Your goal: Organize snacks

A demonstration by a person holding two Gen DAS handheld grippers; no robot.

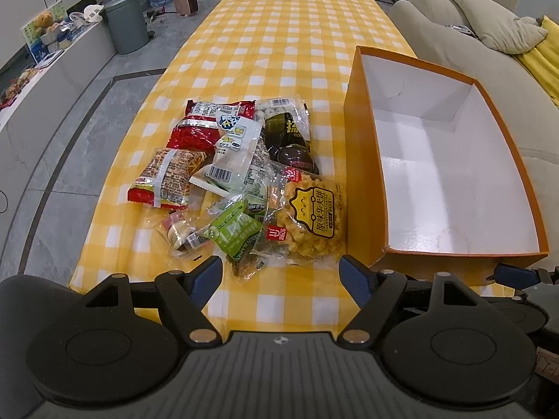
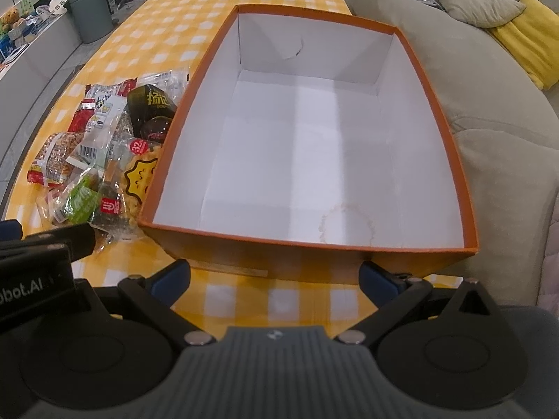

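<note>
Left gripper (image 1: 281,272) wide open and empty just short of the snack pile (image 1: 241,178), right gripper (image 2: 276,277) likewise unclenched before the empty orange box (image 2: 468,188); best first pick looks the near yellow waffle pack (image 1: 314,220), pinched by its edge
</note>
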